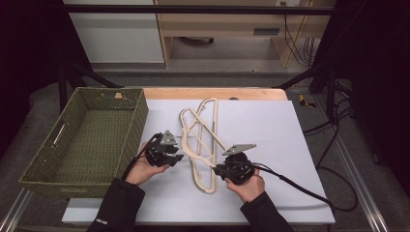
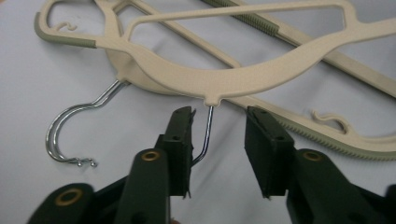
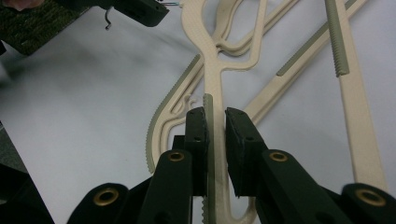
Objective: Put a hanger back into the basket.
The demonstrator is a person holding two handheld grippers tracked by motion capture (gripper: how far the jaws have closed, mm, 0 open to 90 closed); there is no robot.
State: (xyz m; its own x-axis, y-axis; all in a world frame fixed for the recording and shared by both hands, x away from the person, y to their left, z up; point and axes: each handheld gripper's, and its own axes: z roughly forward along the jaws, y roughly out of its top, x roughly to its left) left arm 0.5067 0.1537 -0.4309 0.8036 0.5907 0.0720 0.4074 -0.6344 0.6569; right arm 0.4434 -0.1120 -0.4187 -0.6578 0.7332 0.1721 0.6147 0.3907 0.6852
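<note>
Two grippers on tangled cream plastic hangers [image 1: 199, 145], mid-mat beside the green basket [image 1: 87, 140].
My right gripper [image 3: 215, 123] clamps a hanger arm; my left gripper [image 2: 219, 135] is unclenched, straddling the wire hook [image 2: 207, 135], not pressing. Hangers look light, stiff, smooth; hooks snag. I'd grip the hook neck. No readable writing.

We see black long sleeves on both forearms, the left sleeve [image 1: 116, 203] bearing a small white mark near its cuff. The left gripper [image 1: 180, 157] and right gripper [image 1: 216, 168] are black, each topped by a grey three-cornered plate, with brass-ringed holes along the arms and thick black cables [image 1: 300, 188] trailing.
</note>
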